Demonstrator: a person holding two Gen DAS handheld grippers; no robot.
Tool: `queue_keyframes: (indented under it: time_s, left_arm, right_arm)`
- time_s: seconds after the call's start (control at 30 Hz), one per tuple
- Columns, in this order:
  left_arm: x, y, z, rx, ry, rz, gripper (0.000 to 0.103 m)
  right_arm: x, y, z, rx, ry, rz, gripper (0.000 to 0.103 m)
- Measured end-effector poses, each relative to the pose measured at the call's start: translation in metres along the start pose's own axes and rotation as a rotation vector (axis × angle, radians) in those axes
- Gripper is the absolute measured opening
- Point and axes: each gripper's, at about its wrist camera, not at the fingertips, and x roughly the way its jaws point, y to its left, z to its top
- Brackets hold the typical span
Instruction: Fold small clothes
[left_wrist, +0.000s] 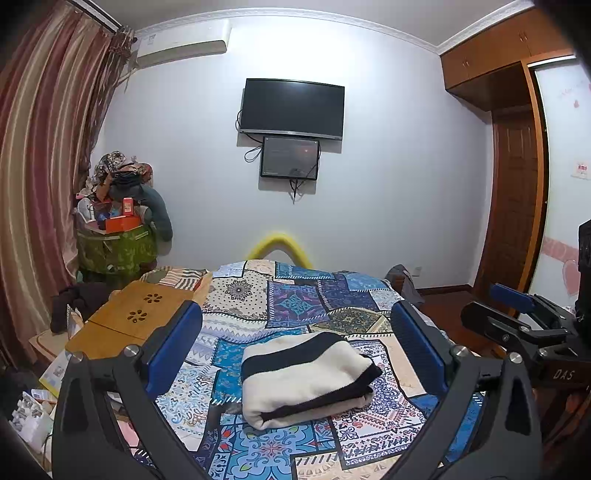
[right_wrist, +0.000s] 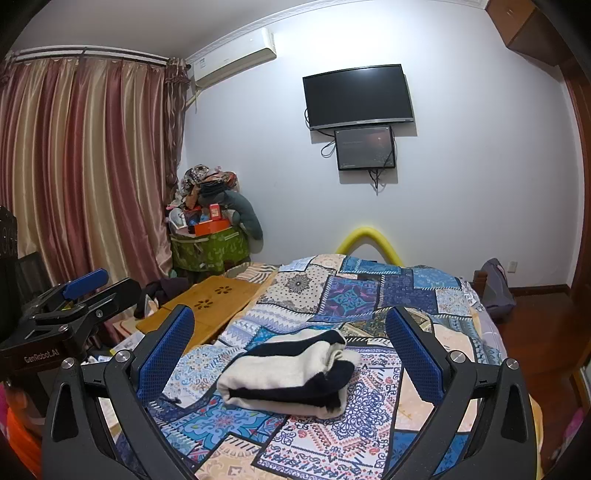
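Observation:
A cream and navy striped garment (left_wrist: 306, 380) lies folded into a compact bundle on the patchwork bedspread (left_wrist: 295, 295). My left gripper (left_wrist: 295, 332) is open and empty, held above and just in front of the bundle. The bundle also shows in the right wrist view (right_wrist: 291, 373), lying between the blue pads of my right gripper (right_wrist: 290, 332), which is open and empty above it. My right gripper shows at the right edge of the left wrist view (left_wrist: 517, 314), and my left gripper at the left edge of the right wrist view (right_wrist: 74, 295).
A wooden lap table (left_wrist: 136, 317) sits at the bed's left side. A green bag piled with clothes and boxes (left_wrist: 118, 229) stands in the corner by the striped curtain (left_wrist: 40, 166). A TV (left_wrist: 291, 107) hangs on the far wall. A wooden wardrobe (left_wrist: 517, 184) is at the right.

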Motion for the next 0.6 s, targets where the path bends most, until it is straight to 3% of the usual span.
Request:
queue_keyframes:
  time_s: [0.6]
  left_arm:
    - [0.0026,-0.0021,0.0023,0.006,0.01,-0.017,0.103]
  right_arm:
    - [0.0001,-0.0021,0.0019,-0.001,-0.001,-0.005,0.103]
